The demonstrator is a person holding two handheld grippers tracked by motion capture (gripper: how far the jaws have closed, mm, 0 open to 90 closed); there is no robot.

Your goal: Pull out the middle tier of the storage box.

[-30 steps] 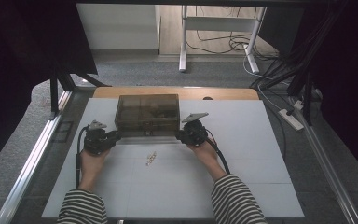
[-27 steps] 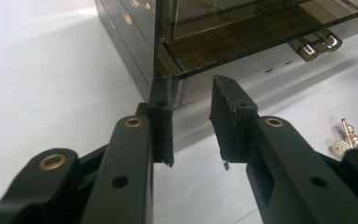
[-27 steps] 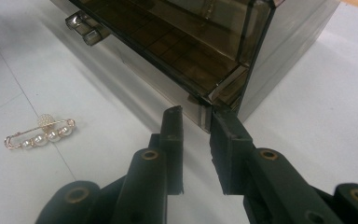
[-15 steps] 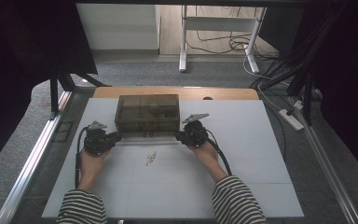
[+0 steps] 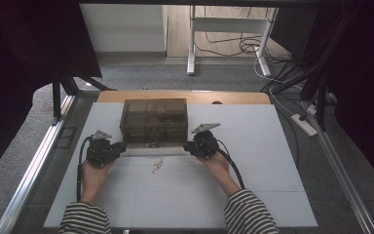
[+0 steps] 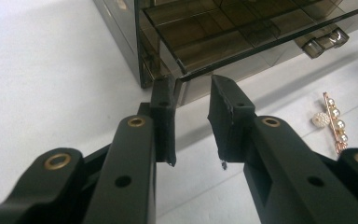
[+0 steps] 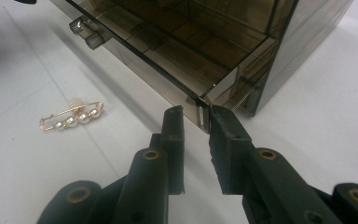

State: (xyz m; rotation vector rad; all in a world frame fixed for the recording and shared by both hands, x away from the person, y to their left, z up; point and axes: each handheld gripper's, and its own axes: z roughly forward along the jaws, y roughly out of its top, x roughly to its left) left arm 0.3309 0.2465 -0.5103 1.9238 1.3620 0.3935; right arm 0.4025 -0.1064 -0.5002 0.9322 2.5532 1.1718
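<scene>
Smoky translucent plastic, the drawer box point(image 5: 154, 120) is sitting at centre frame in the high view, its bottom drawer point(image 6: 242, 35) sliding open. Left gripper point(image 6: 191, 119) and right gripper point(image 7: 196, 133) are each narrowly bracketing a front corner without visibly pinching; pulling evenly should avoid jamming. Open mat point(image 5: 272, 146) lies below, but the pearl hairpin point(image 5: 157, 165) is lying just ahead.

A lab or recording workspace is indicated, not a home. A white table point(image 5: 253, 185) framed by metal rails point(image 5: 27, 170) is set on grey carpet point(image 5: 136, 73), with black curtains point(image 5: 24, 53) hung at both sides. Loose cables point(image 5: 238, 46) and a power strip point(image 5: 304, 124) are seen on the floor, beside the white legs of a desk point(image 5: 191, 44) behind.
</scene>
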